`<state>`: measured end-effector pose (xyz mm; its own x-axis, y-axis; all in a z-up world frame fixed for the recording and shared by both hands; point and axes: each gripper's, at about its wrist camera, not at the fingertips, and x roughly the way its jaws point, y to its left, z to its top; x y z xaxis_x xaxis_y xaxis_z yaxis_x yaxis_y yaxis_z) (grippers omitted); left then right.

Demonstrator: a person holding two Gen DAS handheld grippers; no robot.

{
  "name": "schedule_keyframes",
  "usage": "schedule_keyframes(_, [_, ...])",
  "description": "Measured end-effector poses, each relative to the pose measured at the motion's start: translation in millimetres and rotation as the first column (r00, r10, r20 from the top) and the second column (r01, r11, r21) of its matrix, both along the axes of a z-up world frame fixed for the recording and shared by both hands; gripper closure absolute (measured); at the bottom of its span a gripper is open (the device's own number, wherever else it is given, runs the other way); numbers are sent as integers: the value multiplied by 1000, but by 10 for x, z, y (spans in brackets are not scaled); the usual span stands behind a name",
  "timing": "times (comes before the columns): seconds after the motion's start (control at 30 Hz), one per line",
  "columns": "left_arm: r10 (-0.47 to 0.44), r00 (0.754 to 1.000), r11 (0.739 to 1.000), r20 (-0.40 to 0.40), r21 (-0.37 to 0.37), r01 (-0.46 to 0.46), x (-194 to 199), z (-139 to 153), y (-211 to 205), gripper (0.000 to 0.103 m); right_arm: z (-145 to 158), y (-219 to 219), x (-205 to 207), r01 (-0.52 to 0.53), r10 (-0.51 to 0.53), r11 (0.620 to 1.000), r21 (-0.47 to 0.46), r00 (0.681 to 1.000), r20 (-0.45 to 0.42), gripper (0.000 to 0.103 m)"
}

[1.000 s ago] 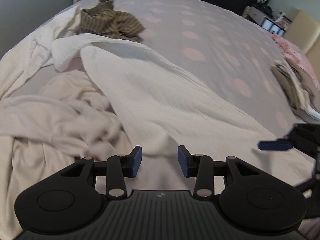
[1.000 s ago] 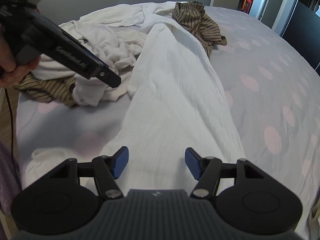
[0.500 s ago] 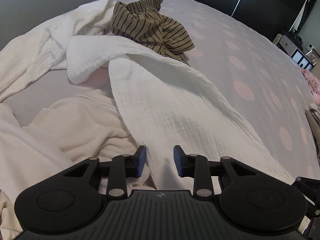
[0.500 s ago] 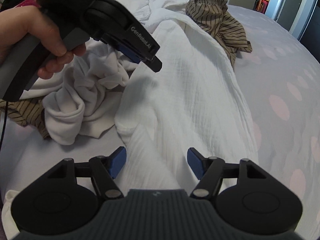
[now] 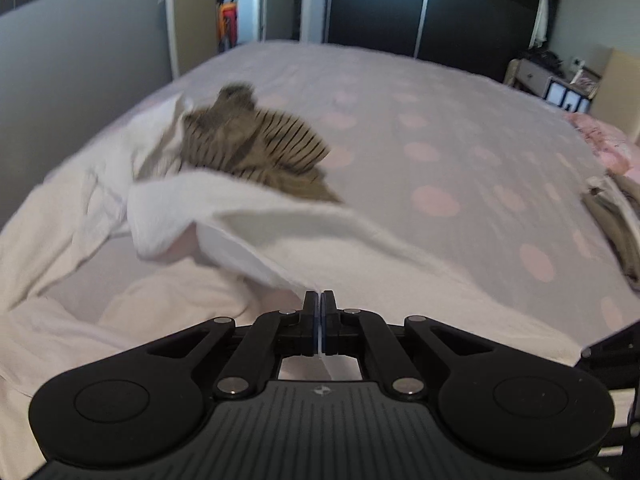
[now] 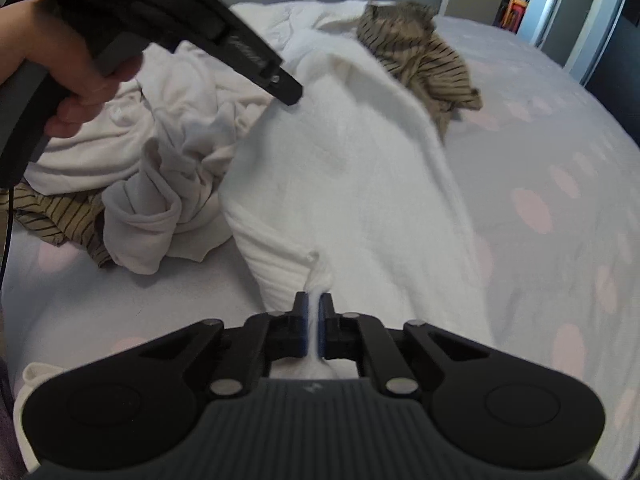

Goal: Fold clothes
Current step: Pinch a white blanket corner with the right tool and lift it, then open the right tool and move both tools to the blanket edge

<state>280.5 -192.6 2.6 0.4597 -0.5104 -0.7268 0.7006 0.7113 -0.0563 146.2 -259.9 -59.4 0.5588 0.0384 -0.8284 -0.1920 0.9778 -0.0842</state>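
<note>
A white textured garment (image 6: 360, 184) lies lengthwise on the bed, its far part (image 5: 256, 216) lifted and blurred. My right gripper (image 6: 314, 300) is shut on a pinched fold of its near edge. My left gripper (image 5: 320, 298) is shut on another edge of the same cloth, a thin white strip showing between its pads. In the right wrist view the left gripper (image 6: 288, 88), held by a hand (image 6: 76, 80), pinches the cloth's left edge higher up. A brown striped garment (image 5: 256, 144) (image 6: 424, 52) lies at the white garment's far end.
The bed has a grey sheet with pink dots (image 5: 460, 152). A heap of white clothes (image 6: 160, 152) and another striped piece (image 6: 52, 212) lie on the left. Folded clothes (image 5: 616, 224) sit at the bed's right edge. Dark wardrobes (image 5: 400, 8) stand behind.
Both grippers have shut on the white garment. The left one rose and pulled its edge up, so the view tilted toward the room. The right one moved forward to the near edge.
</note>
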Motion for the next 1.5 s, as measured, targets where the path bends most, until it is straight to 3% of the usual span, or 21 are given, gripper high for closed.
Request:
schedule_keyframes(0.2, [-84, 995, 988, 60, -123, 91, -659, 637, -95, 103, 588, -280, -643, 88, -87, 996, -10, 993, 79, 98])
schedule_keyframes(0.4, [-260, 961, 943, 91, -188, 273, -1598, 999, -306, 103, 1016, -372, -1655, 163, -165, 986, 28, 979, 117, 98])
schedule_keyframes(0.5, [-383, 919, 901, 95, -179, 395, -2161, 1010, -393, 103, 1060, -355, -2247, 200, -203, 979, 38, 973, 114, 98])
schedule_keyframes(0.63, [-535, 840, 827, 88, -149, 543, -2873, 857, -493, 103, 932, -347, -2892, 260, -265, 963, 63, 961, 79, 98])
schedule_keyframes(0.8, [-671, 737, 737, 83, -33, 675, -3639, 370, -642, 103, 518, -411, -3380, 328, -329, 940, 90, 944, -2, 92])
schedule_keyframes(0.9, [-702, 710, 712, 50, 22, 702, -3969, 33, -675, 103, 302, -489, -3625, 367, -364, 925, 99, 930, -41, 87])
schedule_keyframes(1.0, [-693, 721, 720, -3, 32, 693, -4116, -280, -646, 103, 152, -564, -3847, 405, -401, 911, 74, 914, -64, 86])
schedule_keyframes(1.1, [-665, 746, 745, -33, 36, 666, -4124, -451, -602, 103, 55, -668, -4012, 447, -442, 891, 83, 894, -69, 85])
schedule_keyframes(1.17, [-648, 760, 760, -48, 28, 650, -4087, -466, -536, 93, 25, -697, -4033, 464, -460, 881, 94, 886, -61, 83])
schedule_keyframes(1.23, [-635, 771, 771, -51, 22, 637, -4047, -430, -438, 65, 40, -700, -4008, 463, -462, 880, 107, 886, -40, 77])
schedule_keyframes(1.27, [-629, 776, 777, -50, 16, 630, -4021, -402, -373, 60, 57, -687, -3979, 455, -455, 884, 109, 890, -27, 76])
schedule_keyframes(1.5, [-511, 859, 859, -30, 16, 512, -3548, -223, 65, 57, 268, -568, -3523, 349, -356, 931, 109, 933, 56, 65])
